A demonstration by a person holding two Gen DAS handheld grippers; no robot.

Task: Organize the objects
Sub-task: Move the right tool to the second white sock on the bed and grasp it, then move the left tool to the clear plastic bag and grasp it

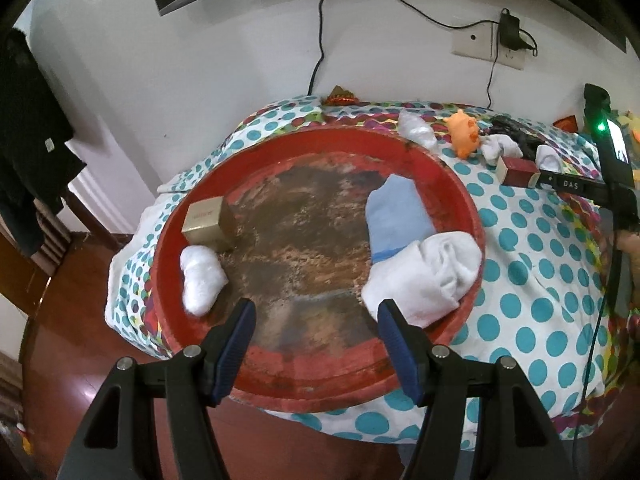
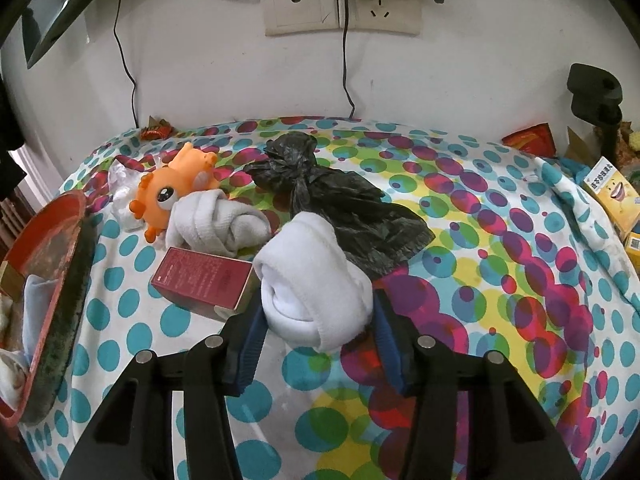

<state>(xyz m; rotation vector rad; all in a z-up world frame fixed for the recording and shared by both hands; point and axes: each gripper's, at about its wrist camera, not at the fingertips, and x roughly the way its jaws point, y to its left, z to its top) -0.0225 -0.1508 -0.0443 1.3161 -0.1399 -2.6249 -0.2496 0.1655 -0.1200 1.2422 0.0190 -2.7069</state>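
Note:
My left gripper (image 1: 316,306) hangs open over the near rim of a round red tray (image 1: 320,140), with nothing between its fingers. In the tray lie a gold box (image 1: 204,220), a white wad (image 1: 200,280), a blue sock (image 1: 396,216) and a white sock (image 1: 428,276). My right gripper (image 2: 318,304) is shut on a rolled white sock (image 2: 312,280) on the spotted cloth; both blue pads touch its sides. Just beyond it lie a red box (image 2: 200,280), another rolled white sock (image 2: 216,224), an orange toy (image 2: 172,188) and a black plastic bag (image 2: 340,208).
The red tray (image 2: 60,280) sits at the left edge of the right wrist view. A crumpled clear wrapper (image 2: 124,196) lies by the toy. Yellow boxes (image 2: 612,196) stand at the far right. A phone on a stand (image 1: 616,152) rises at the right. Cables hang down the wall behind.

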